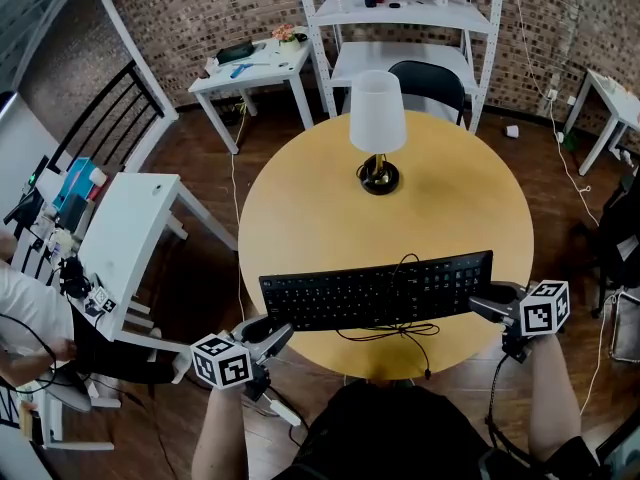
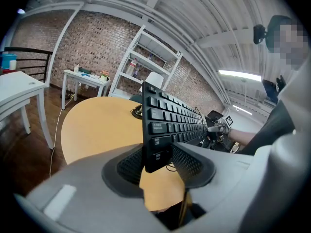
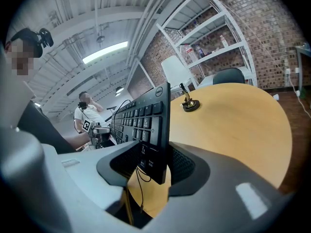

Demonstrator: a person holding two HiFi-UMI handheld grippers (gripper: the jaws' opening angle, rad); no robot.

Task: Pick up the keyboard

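Note:
A black keyboard (image 1: 380, 290) lies lengthwise across the near side of the round wooden table (image 1: 320, 218). My left gripper (image 1: 272, 330) is closed on its left end and my right gripper (image 1: 483, 301) on its right end. In the left gripper view the keyboard (image 2: 170, 118) stands on edge between the pads, and the left gripper (image 2: 158, 159) presses on both its faces. The right gripper view shows the same: the keyboard's (image 3: 141, 118) end is clamped in the right gripper (image 3: 154, 164). Its cable (image 1: 400, 333) loops over the table's near edge.
A lamp (image 1: 378, 118) with a white shade stands mid-table behind the keyboard. A dark chair (image 1: 428, 83) and white shelving (image 1: 400, 13) stand beyond the table. A white table (image 1: 130, 238) is to the left, with a person (image 1: 20, 318) beside it.

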